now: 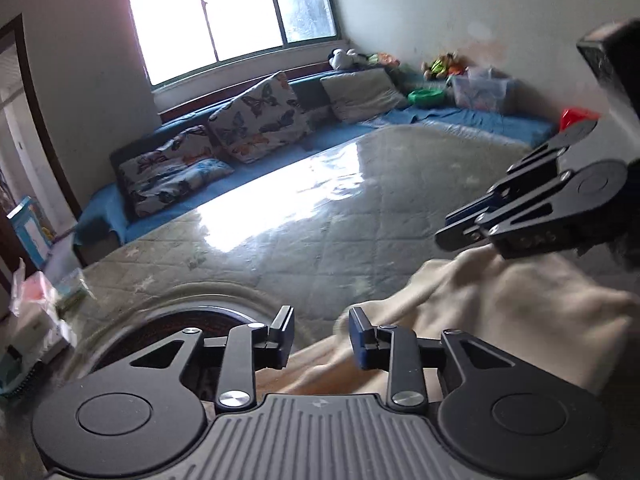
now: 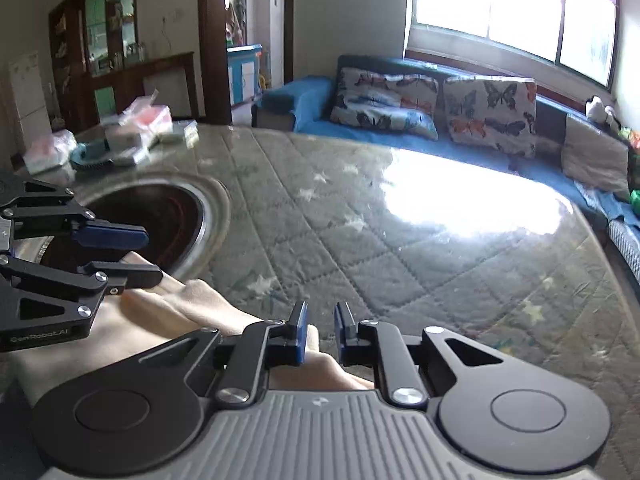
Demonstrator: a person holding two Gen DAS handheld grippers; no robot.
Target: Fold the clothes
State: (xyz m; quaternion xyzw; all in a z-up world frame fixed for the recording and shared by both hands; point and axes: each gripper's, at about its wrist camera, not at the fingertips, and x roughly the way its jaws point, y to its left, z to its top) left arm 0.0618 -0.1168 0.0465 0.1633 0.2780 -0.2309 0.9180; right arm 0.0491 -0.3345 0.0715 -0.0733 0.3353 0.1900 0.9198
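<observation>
A cream garment (image 1: 500, 308) lies bunched on the glass-topped table at the near edge; it also shows in the right wrist view (image 2: 160, 316). My left gripper (image 1: 322, 338) is open, its fingers standing over the garment's left edge without holding it. It shows from the side in the right wrist view (image 2: 148, 256), jaws apart. My right gripper (image 2: 321, 334) is open with a narrow gap, just above a fold of the garment. In the left wrist view it (image 1: 452, 228) hovers over the garment's far edge.
The round table (image 2: 400, 240) has a quilted cover under glass and a dark round recess (image 2: 160, 216) at its middle. Boxes and packets (image 2: 132, 132) stand at its far left. A blue sofa with butterfly cushions (image 2: 488, 116) runs under the window.
</observation>
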